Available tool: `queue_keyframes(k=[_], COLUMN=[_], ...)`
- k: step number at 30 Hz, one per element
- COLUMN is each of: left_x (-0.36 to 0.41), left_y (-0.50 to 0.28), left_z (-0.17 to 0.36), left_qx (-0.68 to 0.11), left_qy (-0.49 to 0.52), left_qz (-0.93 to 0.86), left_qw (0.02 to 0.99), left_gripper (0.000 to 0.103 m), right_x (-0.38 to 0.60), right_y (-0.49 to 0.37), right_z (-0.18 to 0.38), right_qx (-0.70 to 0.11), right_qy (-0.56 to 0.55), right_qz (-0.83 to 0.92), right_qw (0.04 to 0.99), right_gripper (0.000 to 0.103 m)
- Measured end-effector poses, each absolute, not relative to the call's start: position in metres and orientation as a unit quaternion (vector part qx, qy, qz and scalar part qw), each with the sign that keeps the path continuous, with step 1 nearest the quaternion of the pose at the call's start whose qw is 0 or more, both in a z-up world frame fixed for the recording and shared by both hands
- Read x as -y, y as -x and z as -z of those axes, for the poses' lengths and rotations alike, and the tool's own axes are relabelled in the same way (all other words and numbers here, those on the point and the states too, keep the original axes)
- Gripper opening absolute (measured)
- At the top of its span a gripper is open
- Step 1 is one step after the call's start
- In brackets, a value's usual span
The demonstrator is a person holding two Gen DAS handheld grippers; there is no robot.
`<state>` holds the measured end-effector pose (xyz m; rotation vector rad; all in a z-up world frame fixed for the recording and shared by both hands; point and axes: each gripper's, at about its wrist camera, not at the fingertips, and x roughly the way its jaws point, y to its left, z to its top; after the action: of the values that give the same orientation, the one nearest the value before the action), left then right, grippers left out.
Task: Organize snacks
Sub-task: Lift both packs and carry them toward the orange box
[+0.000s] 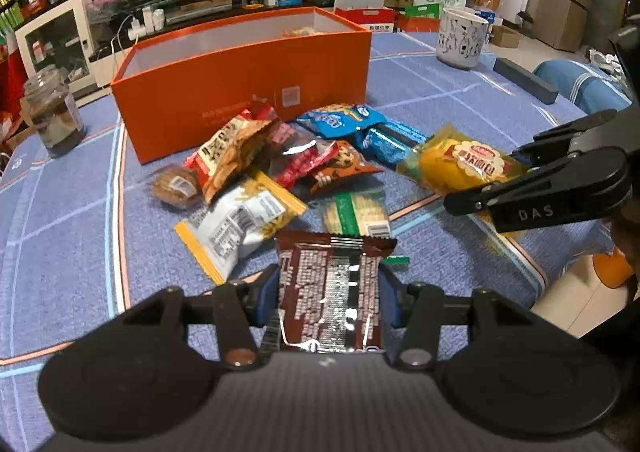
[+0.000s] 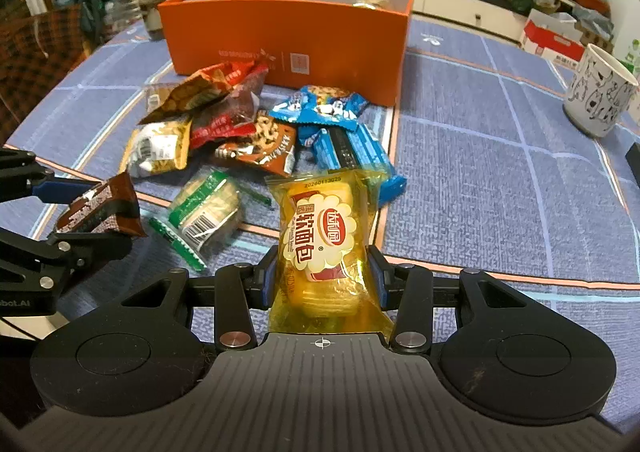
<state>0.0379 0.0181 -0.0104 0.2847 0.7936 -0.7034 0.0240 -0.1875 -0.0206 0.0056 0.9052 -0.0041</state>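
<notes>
Blue checked cloth point(image 2: 480, 179) covered the table, the orange box point(image 2: 288, 35) at upper centre. Low in frame, the right gripper point(image 2: 322, 276) clenched the yellow bread packet point(image 2: 320, 236), probably light, soft and crushable, best held mid-body; the left gripper point(image 1: 330, 300) clasped the brown packet point(image 1: 332, 288), likely slippery foil.

Our right claw point(image 2: 322, 272) pinches a yellow bread packet point(image 2: 324, 244) between its blue pads, the packet standing upright in the grip. Just ahead of it we see a heap of snack packets point(image 2: 248, 131) on the blue tablecloth point(image 2: 480, 171), and beyond the heap an open orange box point(image 2: 288, 39). To our left, the left claw point(image 2: 100, 211) grips a brown wrapper point(image 2: 102, 207). Far right stands a white mug point(image 2: 600, 95).
</notes>
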Motion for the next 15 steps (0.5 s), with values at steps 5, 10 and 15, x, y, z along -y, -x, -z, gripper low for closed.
queue_keyframes(k=[5, 10, 15], left_x=[-0.0210, -0.0238, -0.0263], left_y=[-0.0371, -0.0364, -0.0360], left_z=[0.0084, 0.0058, 0.0031], left_qx=[-0.376, -0.373, -0.373], left_qy=[-0.133, -0.131, -0.124], left_qz=[0.336, 0.336, 0.335], left_qw=[0.853, 0.855, 0.856], left_gripper=[0.053, 0.053, 0.053], right_x=[0.1850, 0.1840, 0.1817], right_y=[-0.0234, -0.0248, -0.0250], right_z=[0.0188, 0.0206, 0.0190], right_qx=[-0.438, -0.443, -0.443], right_qy=[0.000, 0.002, 0.002], right_qz=[0.000, 0.001, -0.004], right_qw=[0.899, 0.897, 0.897], right_gripper=[0.029, 0.029, 0.029])
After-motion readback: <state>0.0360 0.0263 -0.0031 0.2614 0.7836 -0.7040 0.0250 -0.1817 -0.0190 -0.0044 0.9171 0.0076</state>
